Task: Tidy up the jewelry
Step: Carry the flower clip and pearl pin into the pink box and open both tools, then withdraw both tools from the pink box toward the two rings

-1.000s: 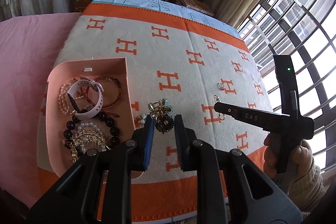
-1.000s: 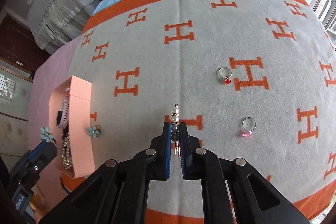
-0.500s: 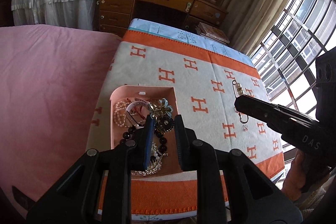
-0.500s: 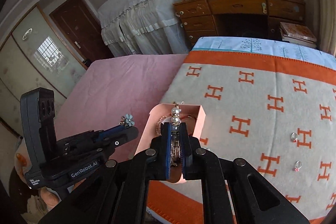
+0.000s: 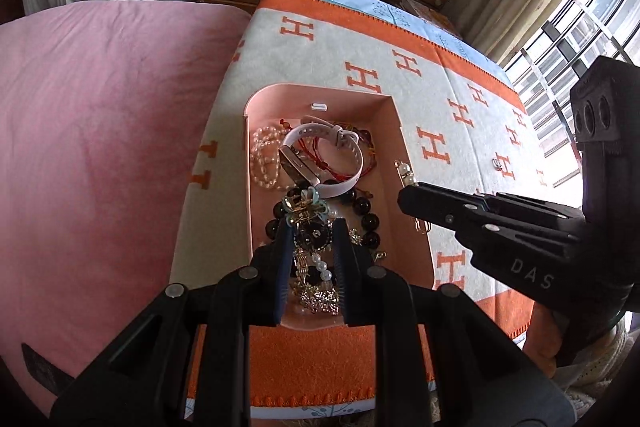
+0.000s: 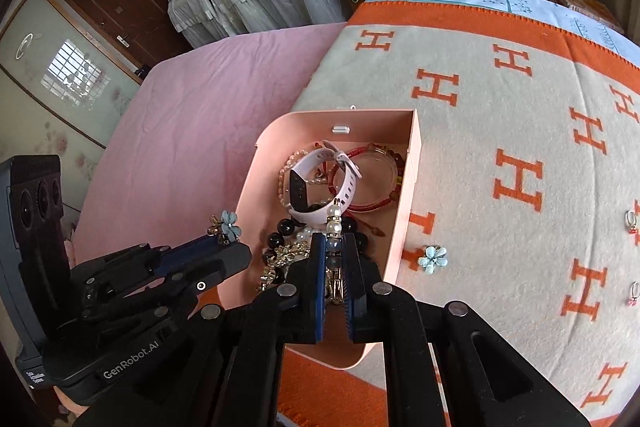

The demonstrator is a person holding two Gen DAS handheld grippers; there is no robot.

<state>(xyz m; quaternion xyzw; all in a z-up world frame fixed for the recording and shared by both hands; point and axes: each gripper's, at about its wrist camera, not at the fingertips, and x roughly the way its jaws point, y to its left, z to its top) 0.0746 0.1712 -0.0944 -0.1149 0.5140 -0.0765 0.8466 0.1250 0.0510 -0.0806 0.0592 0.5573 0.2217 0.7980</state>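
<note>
both grippers over pink tray for drop: left gripper clamps flower hair clip, right gripper clamps beaded pin.

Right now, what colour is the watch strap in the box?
White; the watch strap lies in the pink box, clearest in the right wrist view.
</note>
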